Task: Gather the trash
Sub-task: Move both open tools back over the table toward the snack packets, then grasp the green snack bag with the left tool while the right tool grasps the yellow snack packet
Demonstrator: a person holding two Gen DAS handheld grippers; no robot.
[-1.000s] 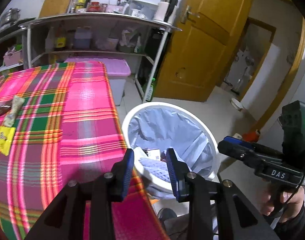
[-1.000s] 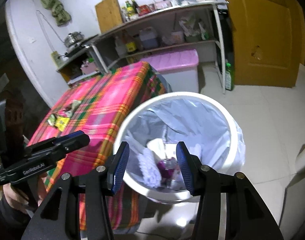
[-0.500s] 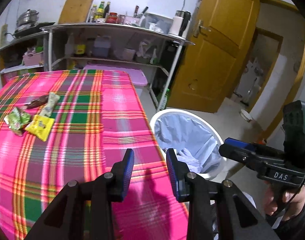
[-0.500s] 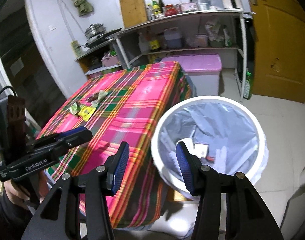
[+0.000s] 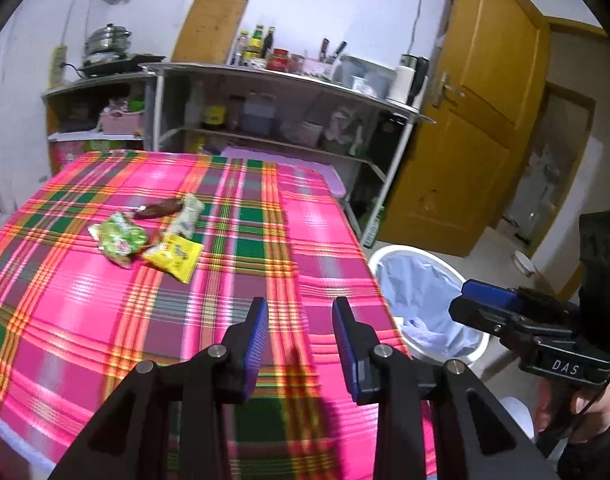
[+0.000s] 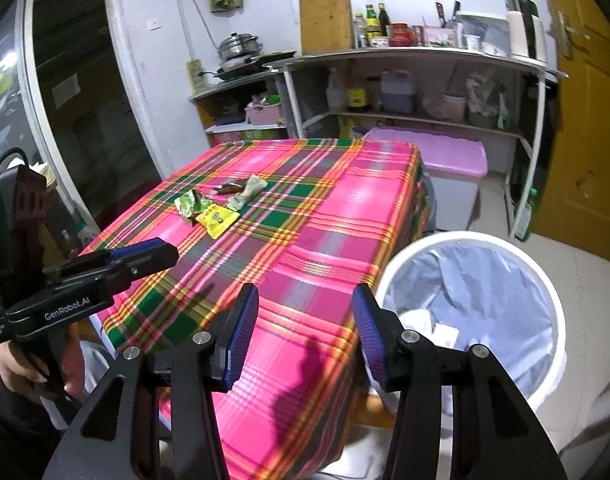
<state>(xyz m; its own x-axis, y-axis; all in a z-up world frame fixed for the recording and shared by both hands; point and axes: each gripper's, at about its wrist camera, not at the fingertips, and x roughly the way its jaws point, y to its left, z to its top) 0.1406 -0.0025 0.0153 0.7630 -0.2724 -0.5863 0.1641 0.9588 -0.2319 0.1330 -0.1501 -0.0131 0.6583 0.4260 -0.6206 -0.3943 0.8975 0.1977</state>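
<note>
Looking along the left gripper (image 5: 299, 320), we see its blue pads parted with nothing between them, poised above the near part of the pink plaid tablecloth (image 5: 105, 308). Our right gripper (image 6: 305, 312) is likewise released and empty, its jaws spread wider, over the table's near corner beside the bin. Farther out on the cloth lies the trash, a cluster well apart from both grippers: a green wrapper (image 5: 119, 238), a yellow packet (image 5: 173, 258) just beside it, a pale wrapper (image 5: 189, 216) and a brown wrapper (image 5: 159, 209) behind. On the floor to the right of the table stands the white trash bin (image 6: 545, 276), lined with a pale blue bag and holding some crumpled white waste. Beyond the table we see cluttered metal shelves (image 6: 405, 60) and a yellow door (image 5: 477, 132).
</note>
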